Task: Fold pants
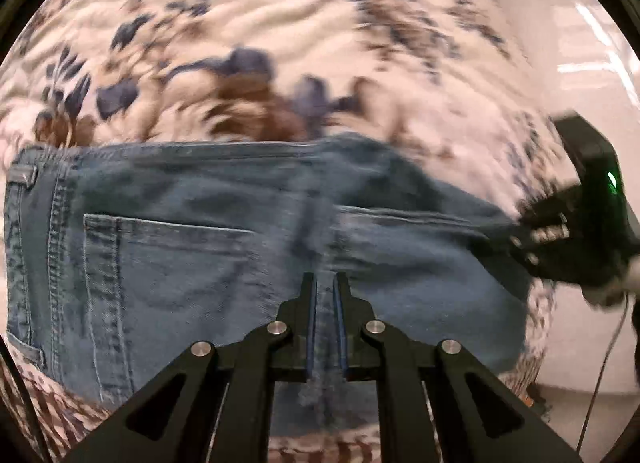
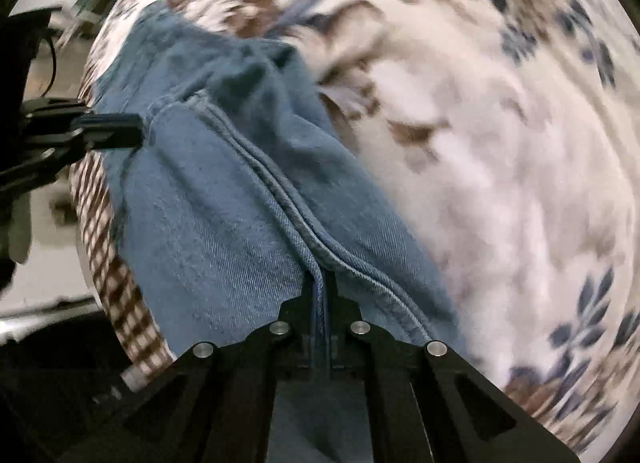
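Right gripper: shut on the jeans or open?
Shut on the jeans: the right gripper has its jaws pinched together on a raised denim seam ridge, with the fabric running down between them.

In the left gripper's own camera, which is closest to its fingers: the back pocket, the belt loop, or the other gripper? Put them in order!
From the left gripper:
1. Back pocket on the jeans, just left.
2. Right gripper, off right, pinching the jeans' edge.
3. Belt loop, far left at the waistband.
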`<act>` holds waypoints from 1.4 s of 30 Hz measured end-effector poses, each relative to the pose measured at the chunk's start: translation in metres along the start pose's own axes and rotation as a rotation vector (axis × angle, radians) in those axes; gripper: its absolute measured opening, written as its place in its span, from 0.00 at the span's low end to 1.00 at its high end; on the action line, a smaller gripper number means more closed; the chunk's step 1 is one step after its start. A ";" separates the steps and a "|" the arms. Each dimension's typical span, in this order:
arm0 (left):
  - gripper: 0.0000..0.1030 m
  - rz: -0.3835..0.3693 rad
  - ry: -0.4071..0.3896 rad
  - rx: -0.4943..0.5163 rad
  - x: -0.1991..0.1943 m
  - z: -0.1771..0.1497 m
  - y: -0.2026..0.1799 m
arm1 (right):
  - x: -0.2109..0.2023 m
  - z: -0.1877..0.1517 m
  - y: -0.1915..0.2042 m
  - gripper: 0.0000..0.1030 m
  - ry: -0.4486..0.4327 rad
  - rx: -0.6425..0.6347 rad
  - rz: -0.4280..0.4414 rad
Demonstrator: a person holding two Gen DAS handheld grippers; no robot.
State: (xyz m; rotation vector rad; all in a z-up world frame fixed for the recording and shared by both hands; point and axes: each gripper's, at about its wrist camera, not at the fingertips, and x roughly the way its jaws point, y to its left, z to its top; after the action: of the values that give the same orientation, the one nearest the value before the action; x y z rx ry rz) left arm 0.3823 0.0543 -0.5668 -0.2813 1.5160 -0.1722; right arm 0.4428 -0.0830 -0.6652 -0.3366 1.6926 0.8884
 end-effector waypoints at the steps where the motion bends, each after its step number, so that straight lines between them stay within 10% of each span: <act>1: 0.07 -0.012 0.014 -0.018 0.002 0.002 0.006 | 0.004 -0.001 -0.003 0.10 0.009 0.039 -0.018; 3: 0.17 -0.056 0.019 -0.048 -0.004 -0.001 0.011 | 0.000 -0.008 -0.009 0.36 -0.015 0.114 -0.029; 5: 0.57 -0.065 0.024 -0.074 -0.012 -0.010 0.013 | -0.021 -0.020 -0.012 0.67 -0.108 0.193 -0.031; 7: 0.75 -0.140 0.021 -0.105 -0.020 -0.024 0.011 | -0.050 -0.046 -0.013 0.71 -0.235 0.296 -0.028; 11: 0.77 -0.289 0.108 -0.208 0.001 -0.044 0.006 | -0.080 -0.111 -0.014 0.71 -0.357 0.543 -0.019; 18: 0.65 -0.089 0.150 -0.103 0.034 -0.060 -0.019 | -0.021 -0.223 -0.032 0.69 -0.380 1.065 0.057; 22: 0.62 0.093 0.218 0.030 0.038 -0.073 -0.013 | 0.025 -0.239 -0.018 0.69 -0.239 1.029 -0.024; 28: 0.61 0.056 0.210 0.043 0.000 -0.063 -0.029 | 0.013 -0.273 -0.011 0.69 -0.230 1.072 -0.040; 31: 0.69 -0.098 0.106 0.021 -0.028 -0.040 -0.060 | -0.020 -0.263 -0.005 0.37 -0.372 1.057 -0.064; 32: 0.71 -0.152 0.093 0.018 -0.029 -0.032 -0.070 | -0.029 -0.256 -0.003 0.06 -0.436 1.054 -0.043; 36: 0.71 -0.176 0.109 0.078 0.007 -0.001 -0.107 | -0.041 -0.211 -0.010 0.04 -0.626 1.005 0.131; 40: 0.71 0.014 0.202 0.175 0.051 -0.008 -0.105 | -0.010 -0.146 -0.023 0.03 -0.476 0.861 0.179; 42: 0.67 0.051 0.216 0.188 0.059 -0.016 -0.087 | 0.001 -0.136 -0.031 0.00 -0.398 0.818 0.016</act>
State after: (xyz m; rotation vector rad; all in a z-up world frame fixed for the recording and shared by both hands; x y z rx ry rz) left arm 0.3750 -0.0473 -0.5989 -0.0750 1.7055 -0.3111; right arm 0.3662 -0.1990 -0.6676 0.3854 1.5328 0.1937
